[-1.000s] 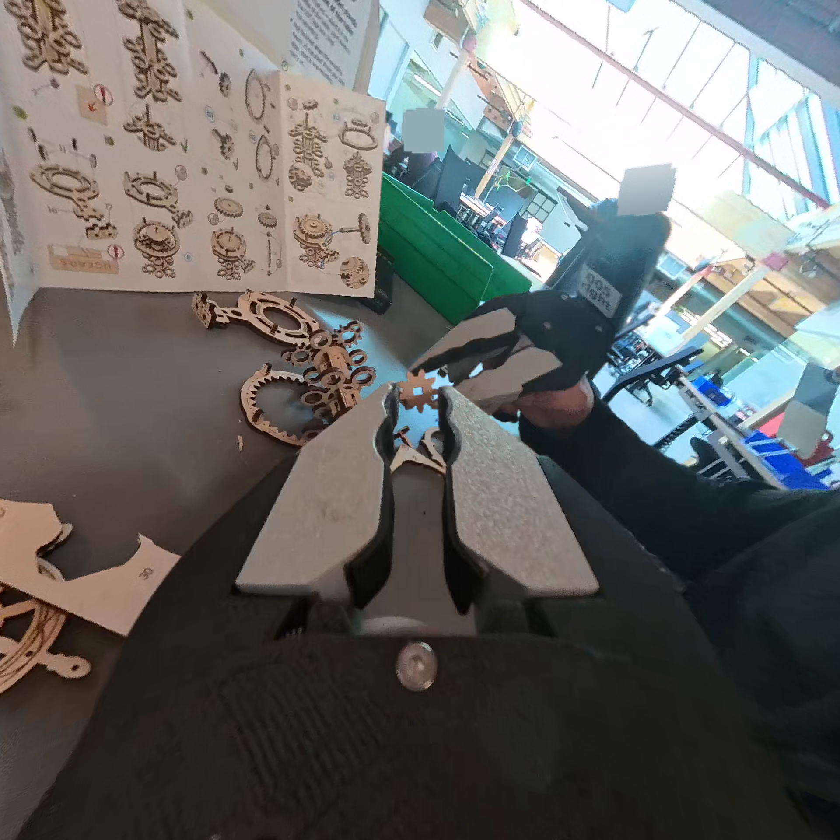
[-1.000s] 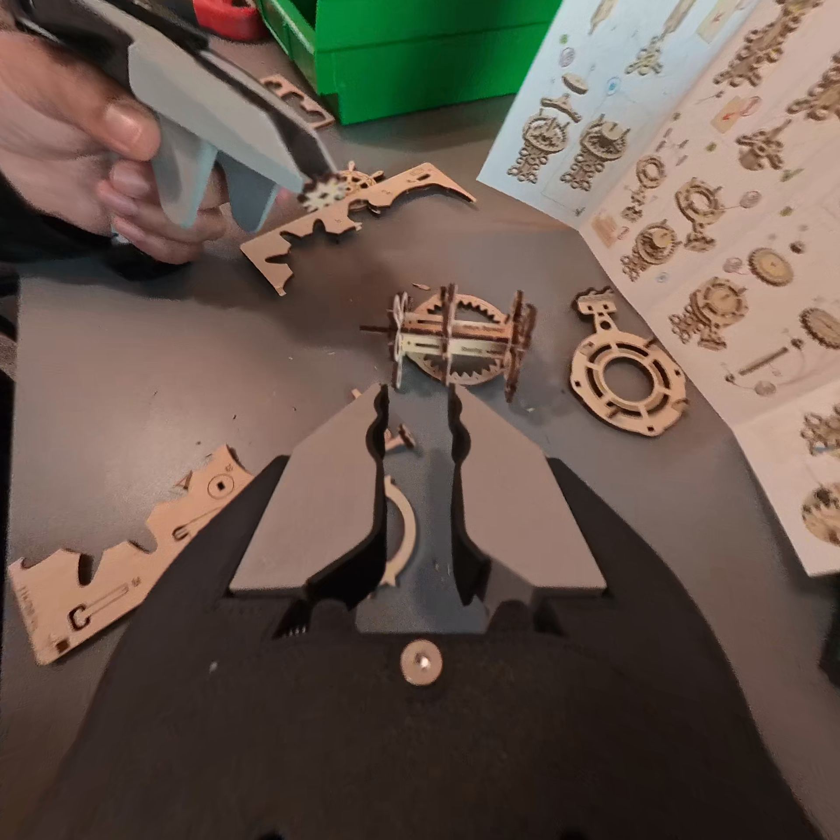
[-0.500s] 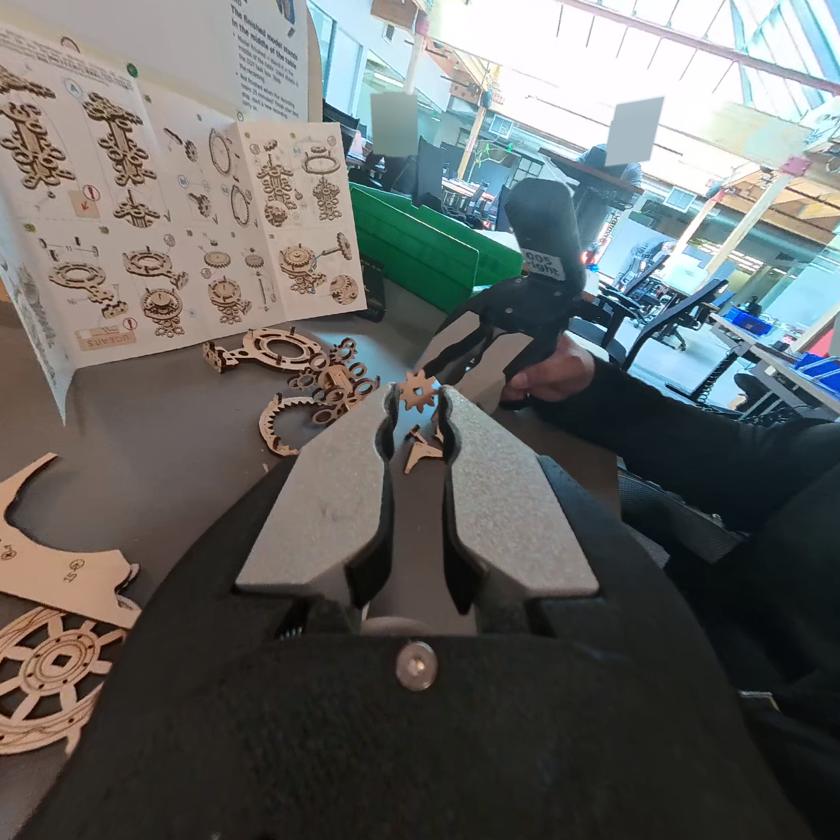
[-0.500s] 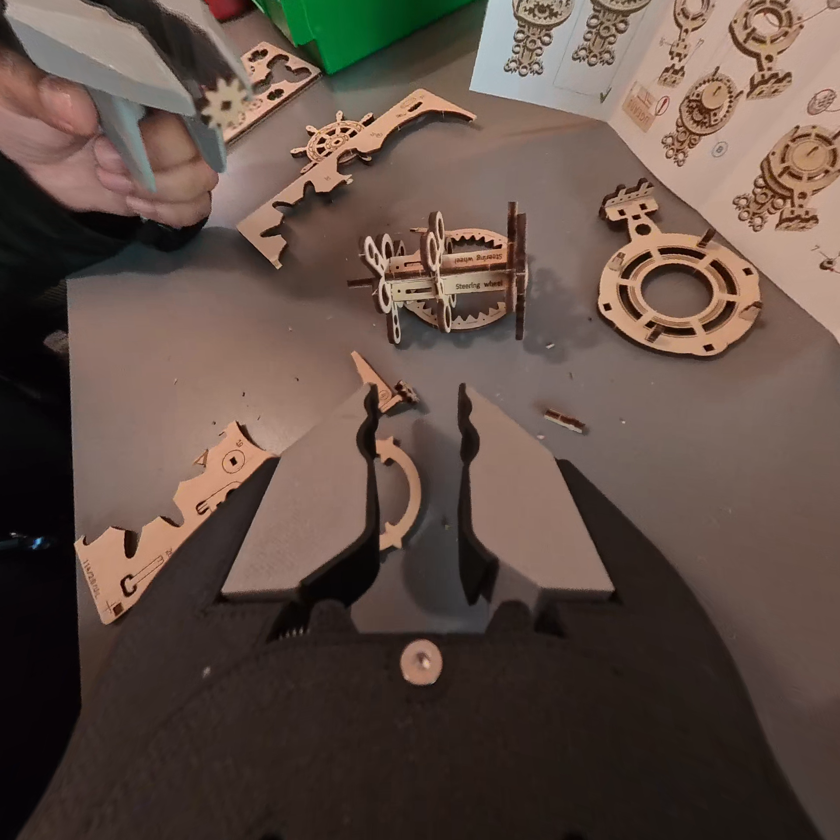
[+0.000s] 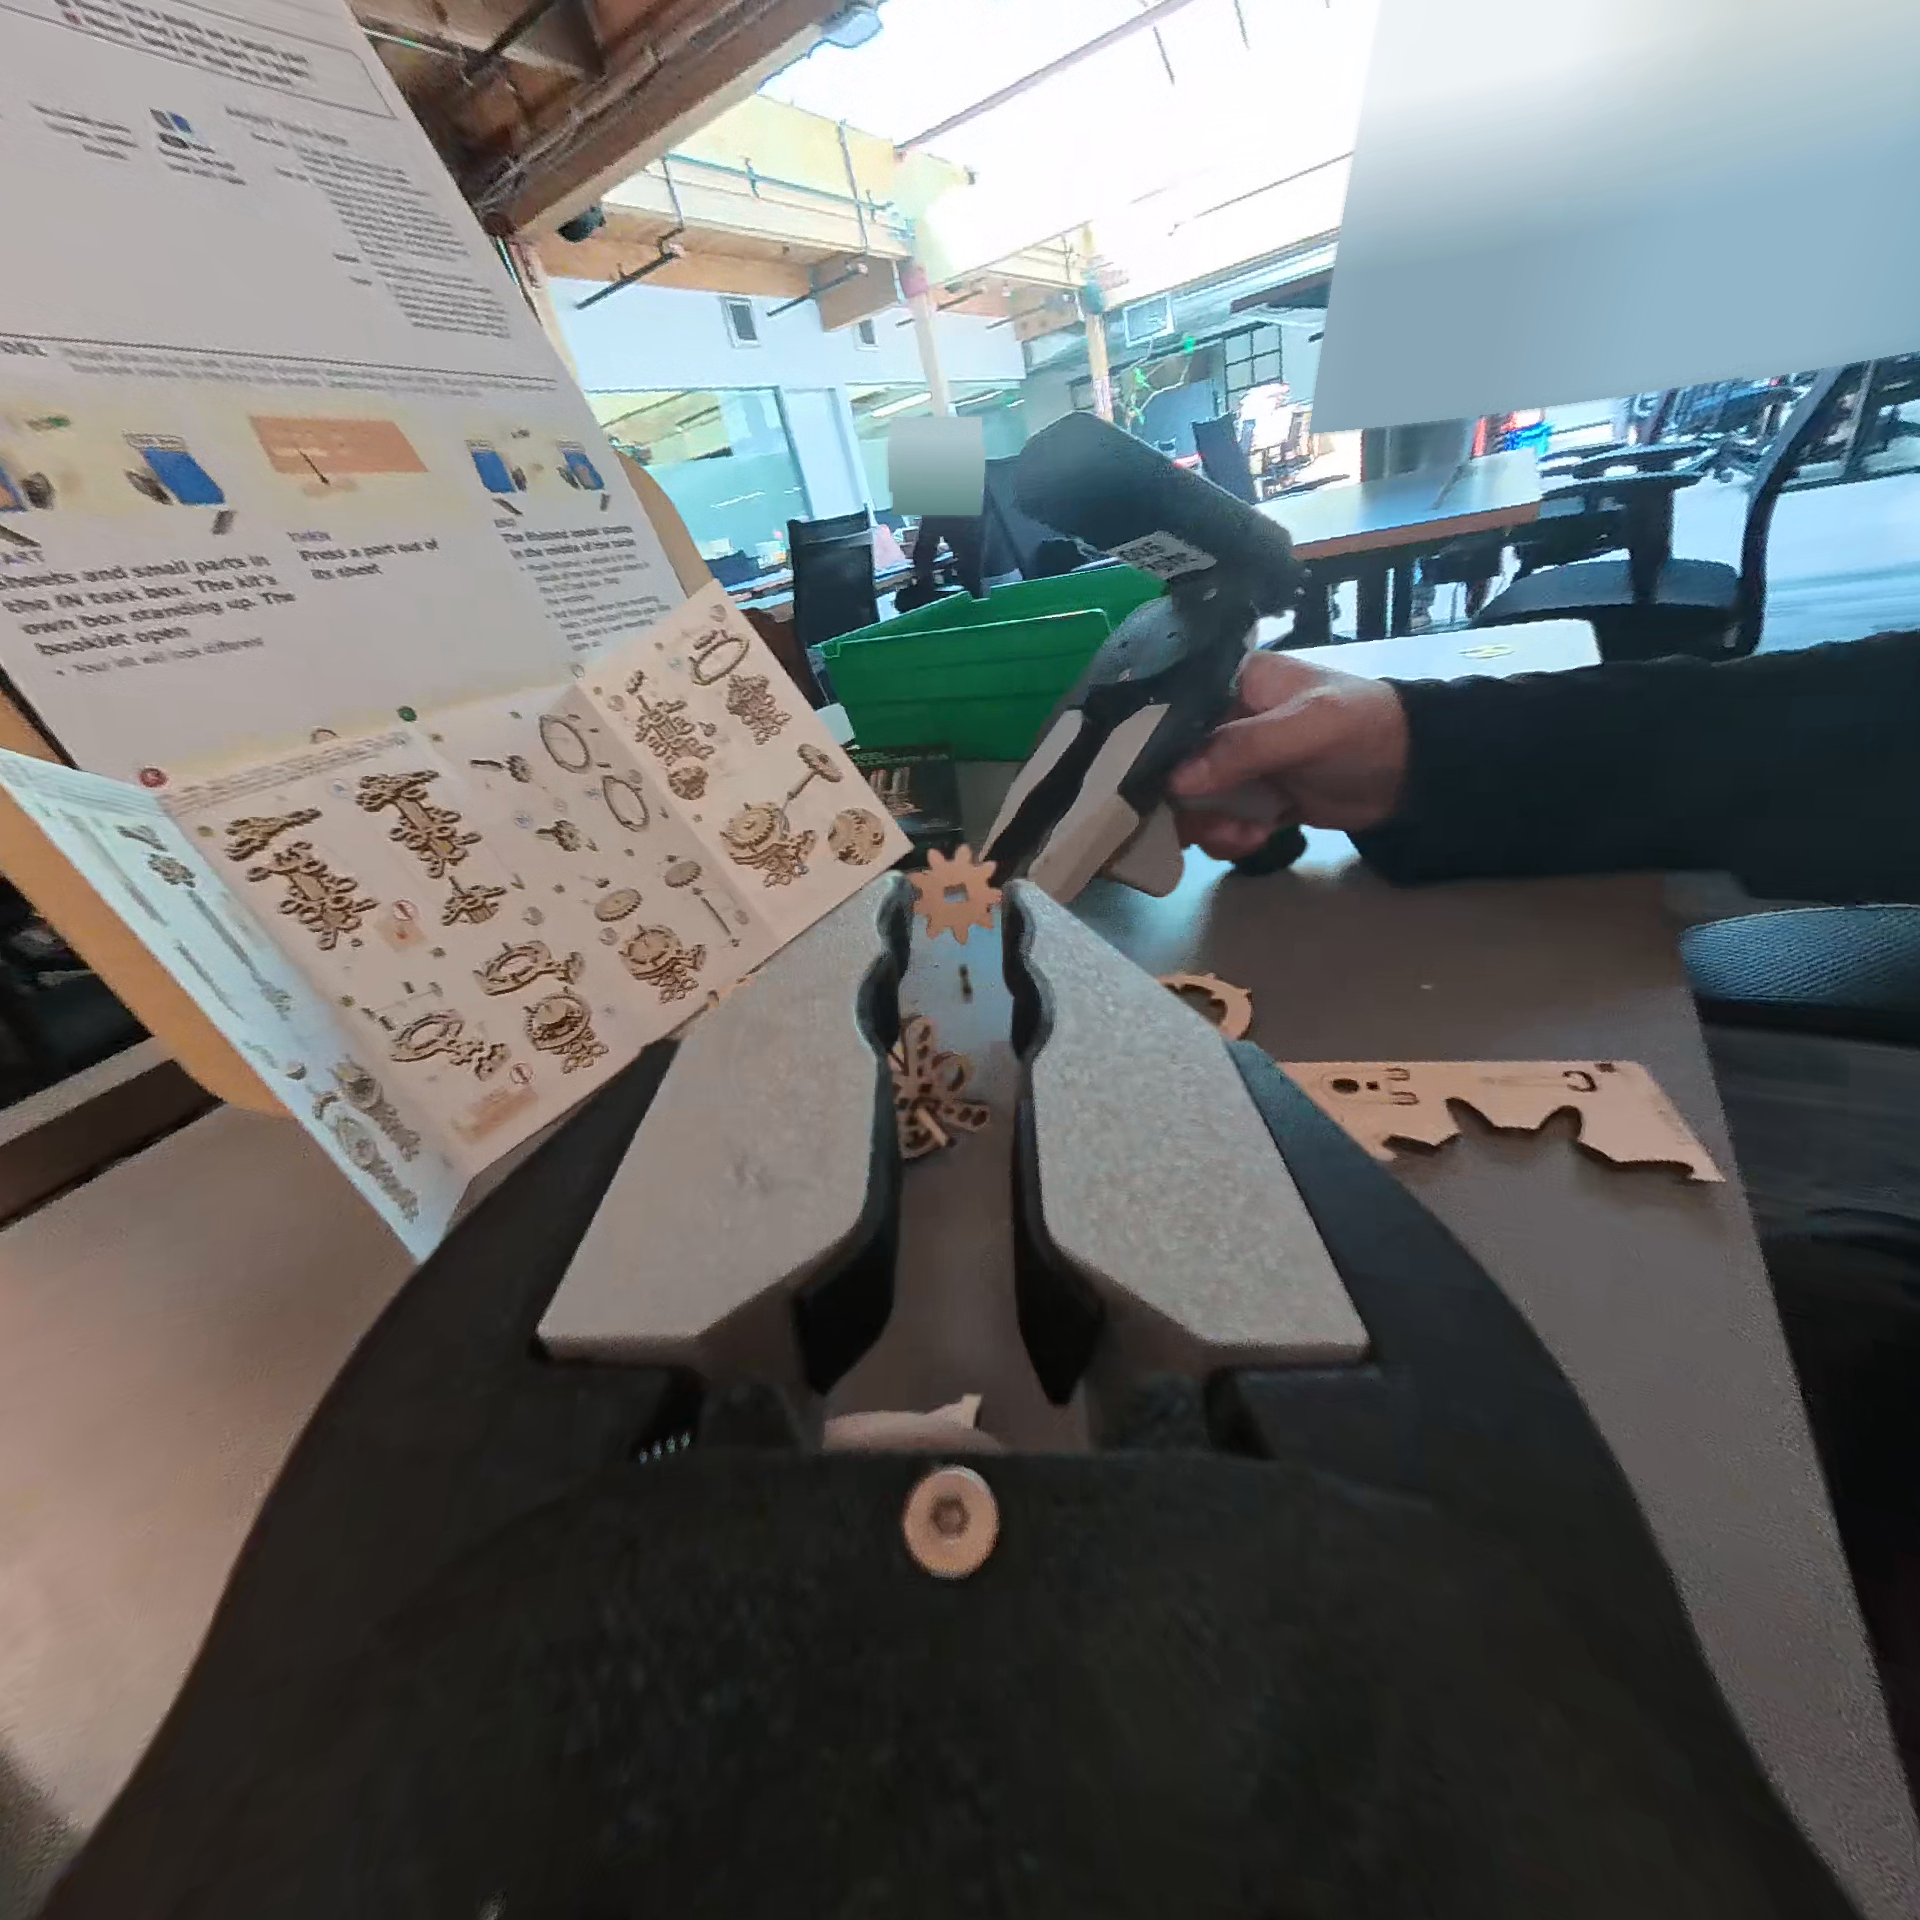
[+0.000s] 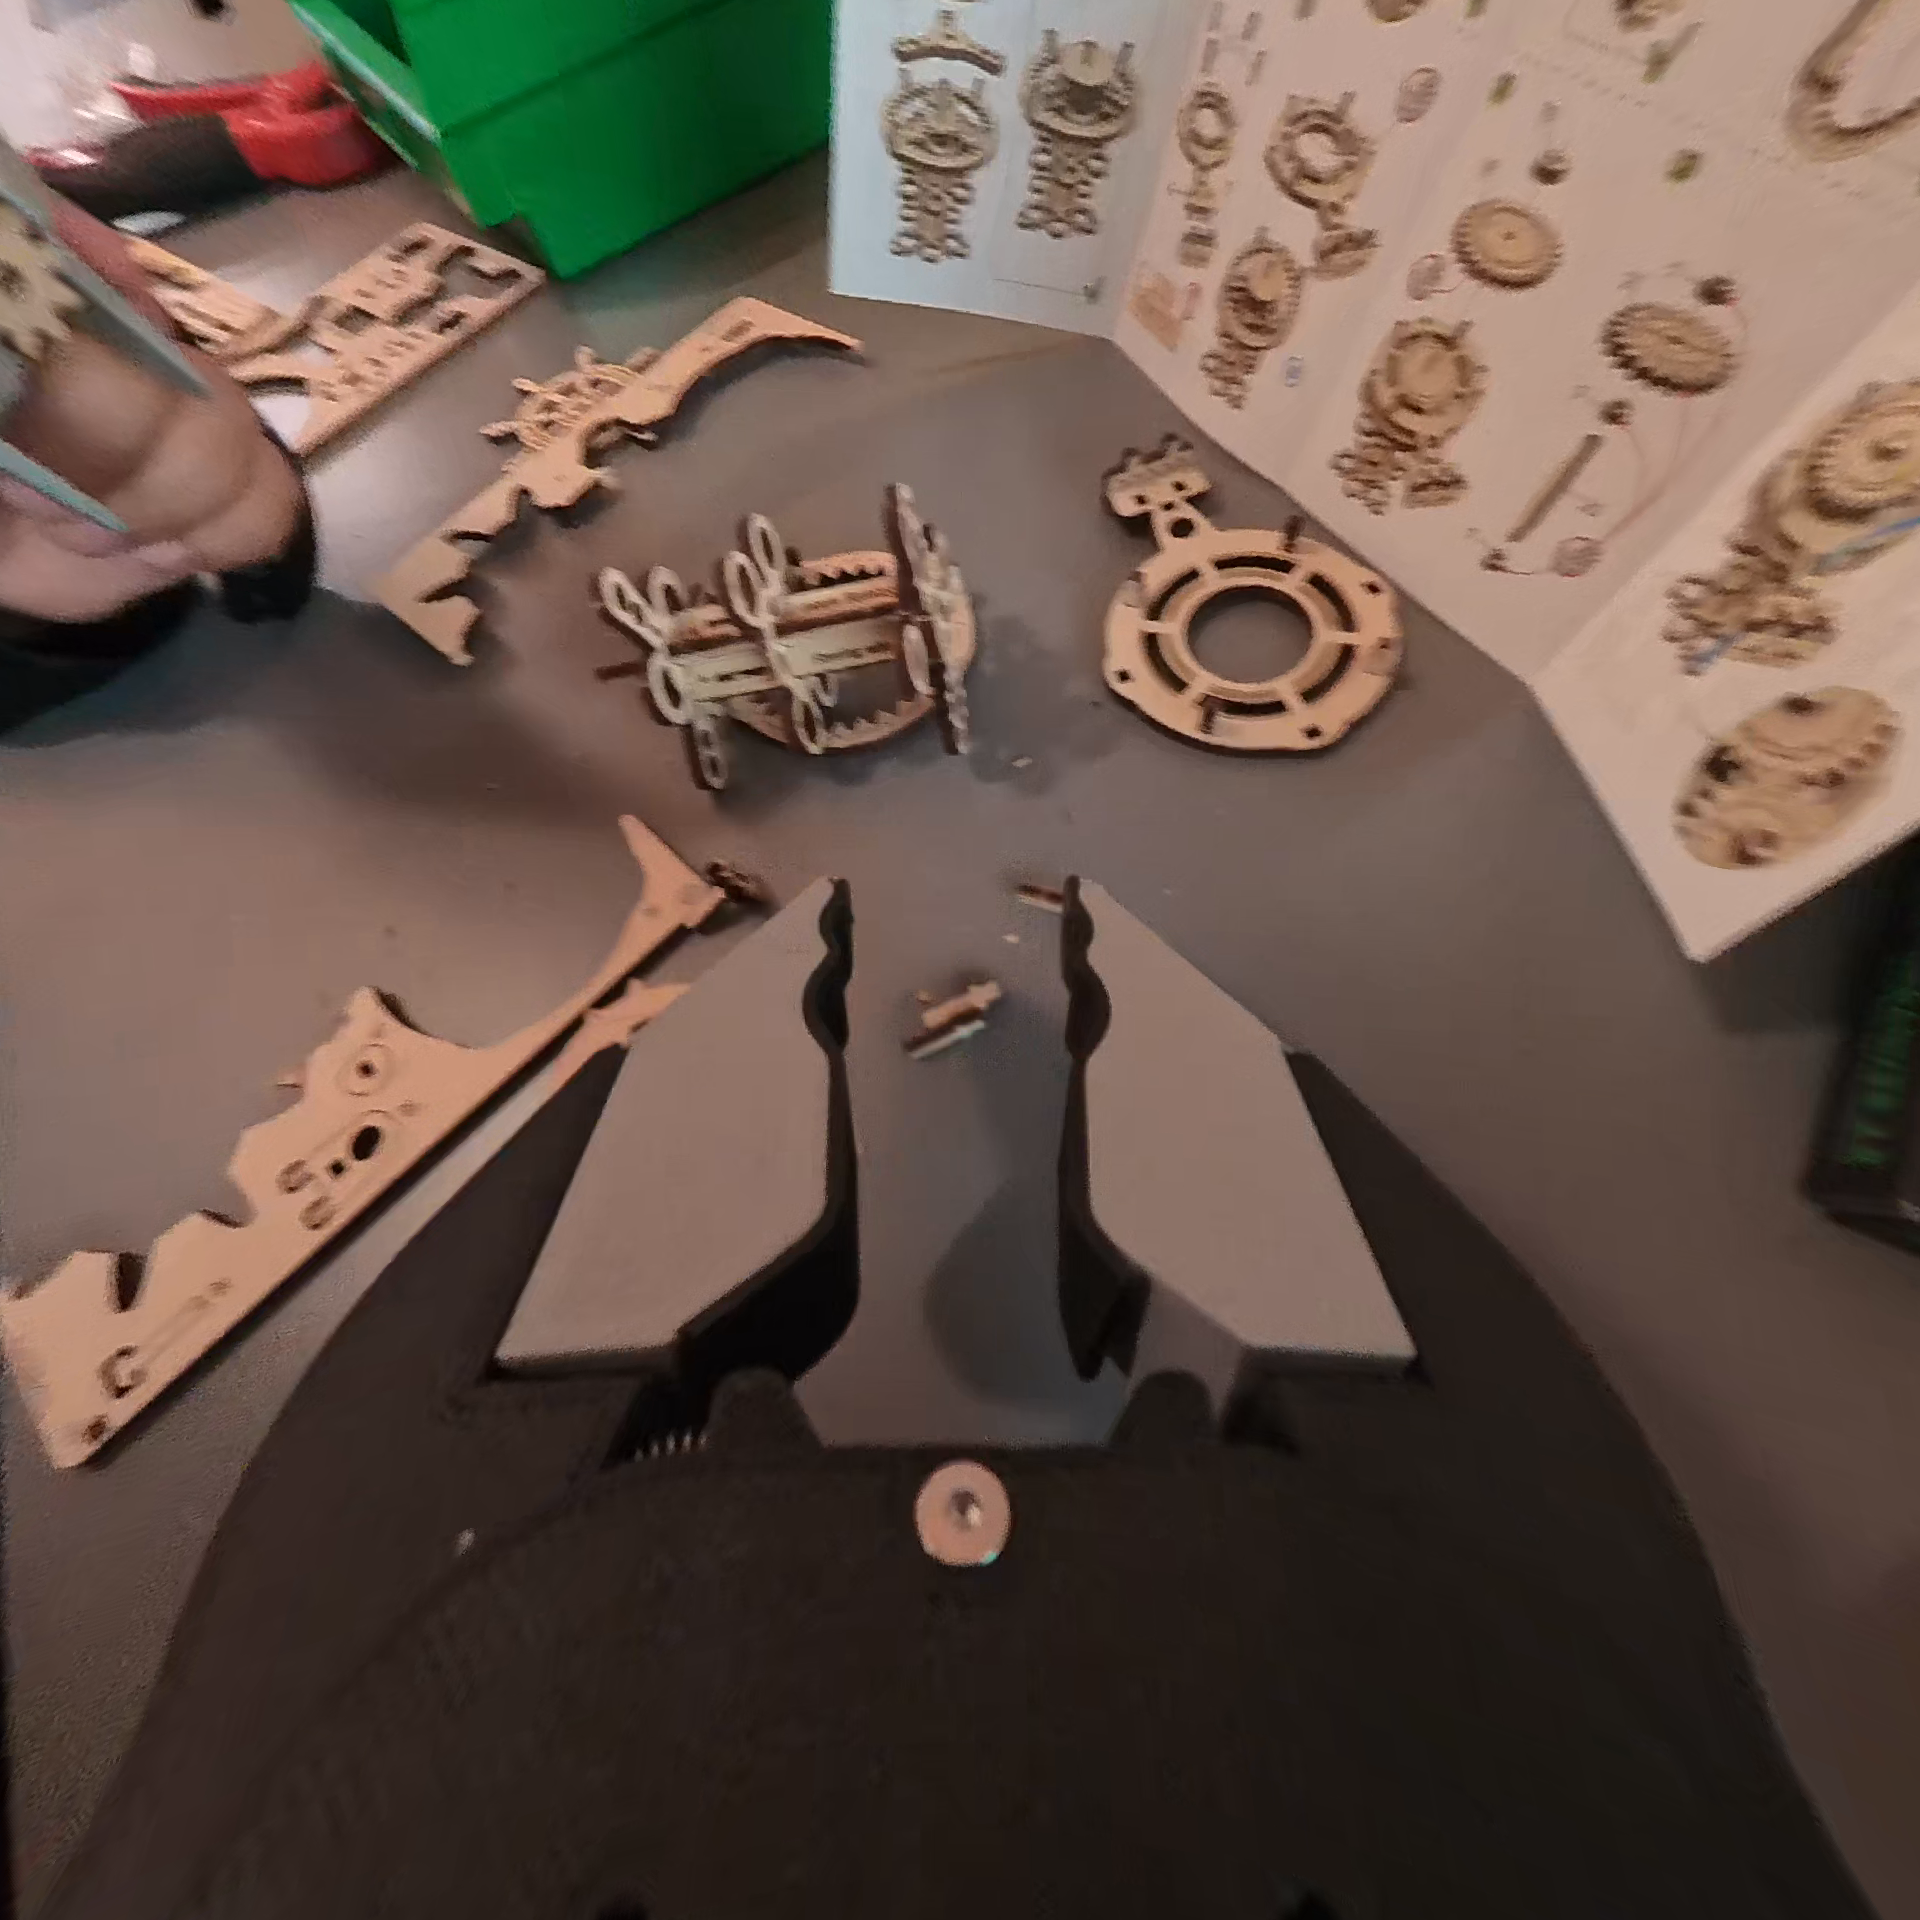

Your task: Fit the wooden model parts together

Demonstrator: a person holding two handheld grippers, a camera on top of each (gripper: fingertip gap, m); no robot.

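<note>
L gripper [image 5: 956, 909] pinches a small pale wooden gear [image 5: 954, 894] w/ square centre hole, held above the grey table [image 5: 1455, 997]. On the table lie the part-built gear assembly [image 6: 790, 649], then a flat slotted ring plate [image 6: 1252, 644]. R gripper [image 6: 951, 914] spread, empty, over a tiny wooden pin [image 6: 951, 1016].

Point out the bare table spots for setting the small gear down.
Bare grey table lies left of the half-built assembly, and right of the right tongs below the ring part. Between the tongs lies a small peg; the far left, by the offcut sheets, is crowded.
</note>
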